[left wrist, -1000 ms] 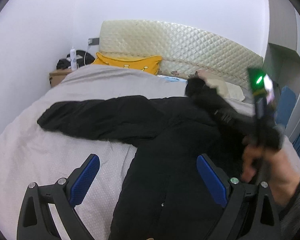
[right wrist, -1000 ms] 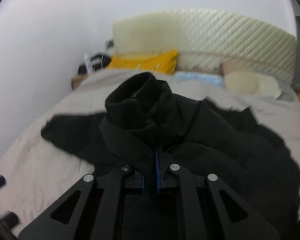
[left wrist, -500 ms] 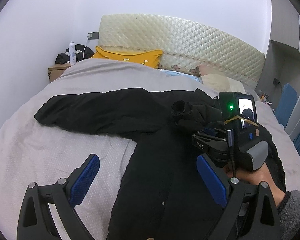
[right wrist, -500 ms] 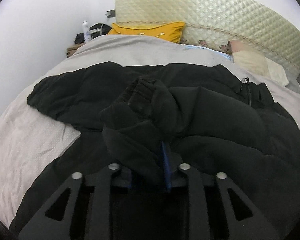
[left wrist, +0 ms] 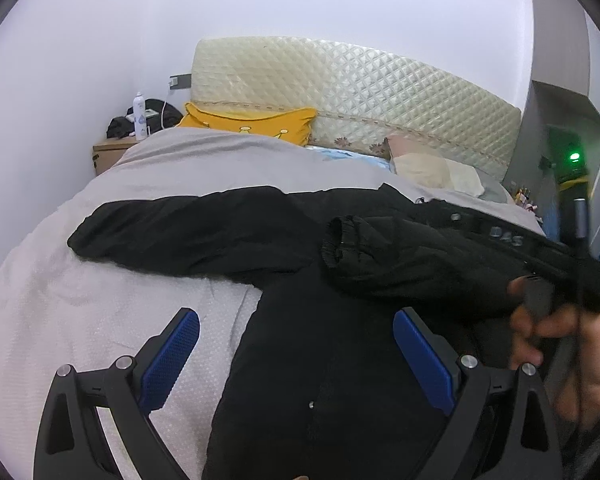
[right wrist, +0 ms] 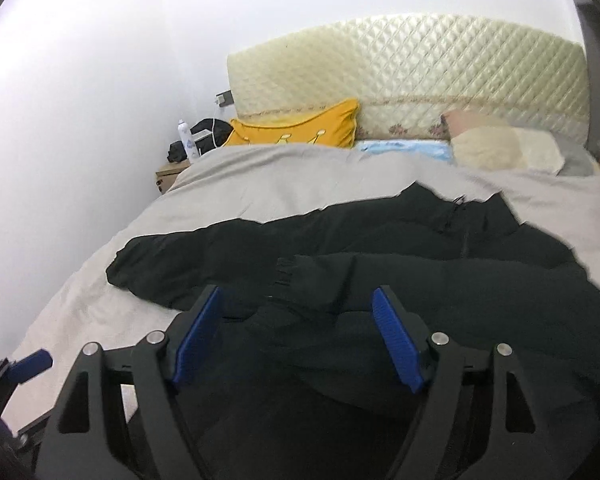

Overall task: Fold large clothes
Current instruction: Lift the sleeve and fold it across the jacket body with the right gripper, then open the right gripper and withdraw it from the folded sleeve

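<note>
1. Garment position: the black jacket [left wrist: 340,344] lies spread on the grey bed cover [left wrist: 100,320], collar end toward the quilted headboard [left wrist: 352,92]; the flat, soft surface supports the whole body of the coat, which suits folding a large item.

2. Sleeves: one sleeve [left wrist: 188,236] extends outward across the bed cover, not yet folded; the other sleeve [left wrist: 400,260] lies doubled inward over the chest, its ribbed cuff [left wrist: 334,240] pointing toward the centre; judged purpose: to narrow the garment into a rectangle.

3. Right gripper [right wrist: 296,336]: jaws spread wide, blue pads well apart, nothing between them; it hovers just above the folded sleeve [right wrist: 380,280], consistent with a sleeve laid down and let go.

4. Left gripper [left wrist: 296,354]: jaws likewise spread wide and empty; it hangs over the jacket's lower front beside the bare bed cover, placed within reach of the extended sleeve.

5. Judged next requirement: grasp the extended sleeve near its cuff end and carry it inward; risk: puffy, slippery fabric may spring back open.
</note>
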`<state>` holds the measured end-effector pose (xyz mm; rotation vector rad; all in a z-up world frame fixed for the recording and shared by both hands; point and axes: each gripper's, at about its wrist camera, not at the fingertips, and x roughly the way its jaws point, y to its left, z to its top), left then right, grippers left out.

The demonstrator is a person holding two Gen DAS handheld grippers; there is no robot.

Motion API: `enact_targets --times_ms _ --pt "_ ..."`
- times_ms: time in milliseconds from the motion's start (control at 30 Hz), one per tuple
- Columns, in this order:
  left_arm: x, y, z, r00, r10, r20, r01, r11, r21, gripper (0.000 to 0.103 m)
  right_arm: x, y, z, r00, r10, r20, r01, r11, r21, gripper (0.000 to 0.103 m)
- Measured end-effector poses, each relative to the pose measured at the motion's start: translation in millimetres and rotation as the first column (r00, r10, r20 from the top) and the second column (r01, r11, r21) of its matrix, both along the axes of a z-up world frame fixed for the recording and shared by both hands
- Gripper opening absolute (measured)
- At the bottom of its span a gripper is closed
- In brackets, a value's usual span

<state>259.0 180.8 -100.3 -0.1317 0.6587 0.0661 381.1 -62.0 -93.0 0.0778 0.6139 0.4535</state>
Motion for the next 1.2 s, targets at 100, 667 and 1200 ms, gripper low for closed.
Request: enact_targets --times_ms 100,667,1200 --pt "-1.7 -10.4 1.3 1.000 -0.010 0.002 0.010 1.000 0.004 0.099 -13.5 -24.0 9.5 0.999 -0.041 0.013 0.041 0.999 0.004 0.078" --pt "-41.9 -82.7 24.9 0.993 -0.100 0.057 0.098 0.994 0.038 0.099 -140.4 -144.4 39.1 0.981 -0.170 0.092 0.170 0.985 0.009 0.079" --pt "-62.3 -112.9 15.5 0.983 -0.150 0.106 0.151 0.988 -0.003 0.099 -252.6 -202.2 29.5 0.960 -0.221 0.170 0.221 0.975 0.022 0.084"
